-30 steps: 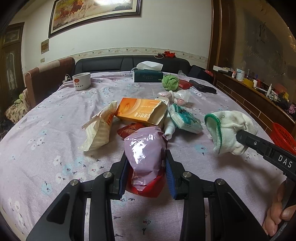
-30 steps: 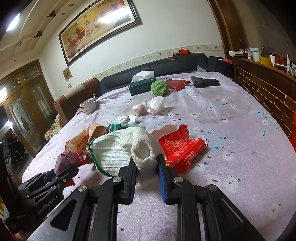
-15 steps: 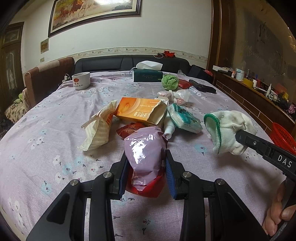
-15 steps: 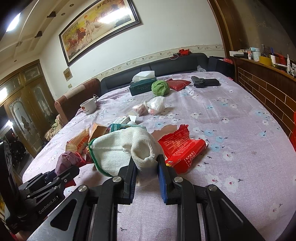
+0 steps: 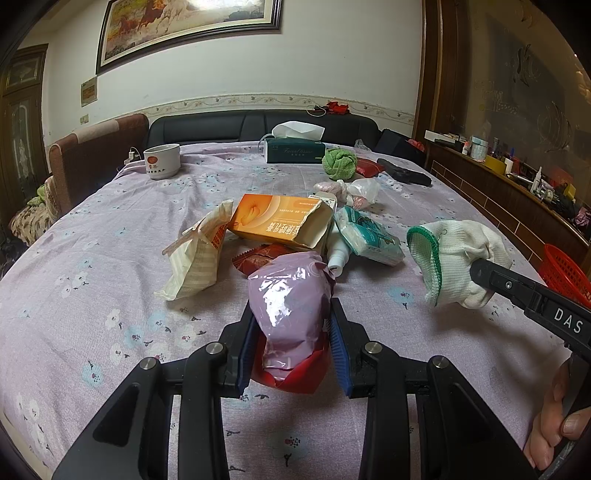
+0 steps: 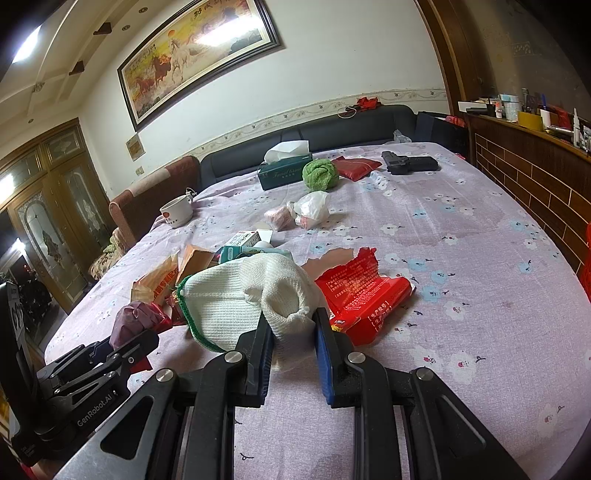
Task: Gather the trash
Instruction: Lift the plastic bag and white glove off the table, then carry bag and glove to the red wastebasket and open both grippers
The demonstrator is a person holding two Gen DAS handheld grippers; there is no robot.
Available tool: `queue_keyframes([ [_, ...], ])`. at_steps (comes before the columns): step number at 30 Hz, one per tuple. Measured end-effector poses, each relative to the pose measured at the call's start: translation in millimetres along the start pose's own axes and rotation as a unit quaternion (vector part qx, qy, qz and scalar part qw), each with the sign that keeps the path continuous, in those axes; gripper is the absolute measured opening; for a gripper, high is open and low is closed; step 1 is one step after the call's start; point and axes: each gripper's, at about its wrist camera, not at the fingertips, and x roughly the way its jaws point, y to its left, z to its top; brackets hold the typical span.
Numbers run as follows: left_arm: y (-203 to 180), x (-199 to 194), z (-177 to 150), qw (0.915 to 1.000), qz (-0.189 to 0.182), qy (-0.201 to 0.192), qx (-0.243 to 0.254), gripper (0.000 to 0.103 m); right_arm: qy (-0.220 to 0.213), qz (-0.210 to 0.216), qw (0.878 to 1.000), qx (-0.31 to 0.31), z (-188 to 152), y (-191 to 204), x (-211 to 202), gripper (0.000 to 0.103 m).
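My views are sharp under warm ceiling lights (image 6: 27,44); glare whitens the painting (image 6: 207,33), and fisheye edges curve darkly.

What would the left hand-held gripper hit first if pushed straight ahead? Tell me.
Probably the dark red wrapper, just beyond the purple bag that the left hand-held gripper holds; then the orange box. Depth is unclear.

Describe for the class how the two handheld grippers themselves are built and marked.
Both are matte black plastic. The left gripper has angular linked arms, silver round bolts and blue ribbed pads on its fingers; seen from the right wrist, its side reads "GenRobot.AI". The right gripper matches it; from the left wrist, white letters "DAS" show on one finger. A bare hand shows; no sleeve.
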Motion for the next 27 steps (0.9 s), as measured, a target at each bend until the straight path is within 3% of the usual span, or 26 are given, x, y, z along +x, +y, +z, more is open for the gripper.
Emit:
queue_keyframes([
  [16,-1,-2,0,0.9999,-0.006,-0.006,0.006,0.034,-0.004,0.001,1.0,0.005,0,-1,-2,0.023],
  [20,-6,-5,2,0.9995,-0.029,0.006,0.01,0.034,-0.008,-0.011,1.0,0.003,-2,-4,-10,0.023],
  [23,-18,-16,8,0.9989,-0.041,-0.008,0.02,0.034,-0.009,-0.004,1.0,0.028,1,-18,-23,0.023],
  [27,-37,-26,21,0.9966,-0.076,-0.008,0.03,0.034,-0.037,-0.022,0.998,0.056,9,-45,-53,0.023],
])
